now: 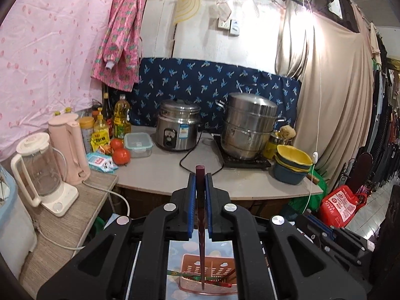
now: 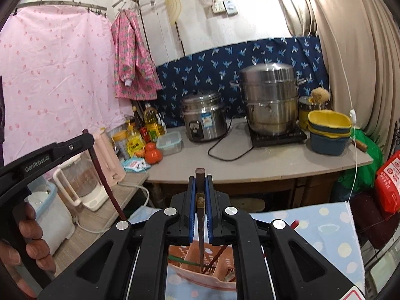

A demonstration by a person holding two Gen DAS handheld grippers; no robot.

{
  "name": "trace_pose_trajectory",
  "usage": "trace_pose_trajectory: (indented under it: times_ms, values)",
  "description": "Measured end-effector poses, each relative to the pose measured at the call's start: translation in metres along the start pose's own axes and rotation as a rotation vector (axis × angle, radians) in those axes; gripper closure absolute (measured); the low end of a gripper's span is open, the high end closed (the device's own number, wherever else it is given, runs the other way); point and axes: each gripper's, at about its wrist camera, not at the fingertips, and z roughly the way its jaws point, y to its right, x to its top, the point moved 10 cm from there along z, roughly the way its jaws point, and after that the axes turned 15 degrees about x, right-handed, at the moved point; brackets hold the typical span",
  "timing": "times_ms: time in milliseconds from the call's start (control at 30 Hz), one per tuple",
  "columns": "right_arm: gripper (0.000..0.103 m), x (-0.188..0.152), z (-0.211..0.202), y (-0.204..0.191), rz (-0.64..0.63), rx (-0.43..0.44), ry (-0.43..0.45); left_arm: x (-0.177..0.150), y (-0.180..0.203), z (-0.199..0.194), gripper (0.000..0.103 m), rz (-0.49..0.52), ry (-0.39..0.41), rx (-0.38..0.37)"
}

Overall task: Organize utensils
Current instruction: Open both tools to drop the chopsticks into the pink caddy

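Both wrist cams toward shared counter (image 1: 175, 175)

Beyond the fingers a grey counter (image 1: 160, 175) meets a white wall (image 1: 160, 37); beige curtains (image 1: 332, 105) hang right of them.

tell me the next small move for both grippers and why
Probably lower both a little, then open. The left gripper and right gripper each clamp a chopstick pointing tip-down over the pink basket, where other chopsticks already lie.
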Motion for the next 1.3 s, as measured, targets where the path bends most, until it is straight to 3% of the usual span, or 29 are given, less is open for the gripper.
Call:
trace_pose_trajectory:
  times_ms: [200,500,633,1033,1100,1167,1300]
  values:
    - [0.096,-0.028,0.019,0.011,0.016,-0.010,-0.057,-0.017,-0.004,0.014,0.096,-0.019,-0.043,-0.014]
    - [0.096,-0.001,0.007,0.005,0.003,0.000,-0.002,0.044,-0.006,-0.029,0.096,-0.051,0.083,-0.055]
    - [0.096,0.004,0.009,0.002,-0.003,0.000,0.003,0.051,-0.006,-0.024,0.096,-0.048,0.107,-0.026]
    - [0.096,-0.042,0.029,0.022,0.027,-0.033,-0.087,-0.034,-0.015,0.047,0.096,-0.033,-0.077,0.023]
    - [0.091,-0.045,0.028,0.026,0.029,-0.047,-0.087,-0.041,-0.020,0.050,0.092,-0.049,-0.082,0.035]
    - [0.067,-0.047,0.023,0.029,0.027,-0.065,-0.080,-0.045,-0.025,0.050,0.068,-0.061,-0.087,0.045]
    - [0.061,-0.044,0.009,0.033,0.025,-0.081,-0.055,-0.049,-0.033,0.045,0.064,-0.073,-0.091,0.056]
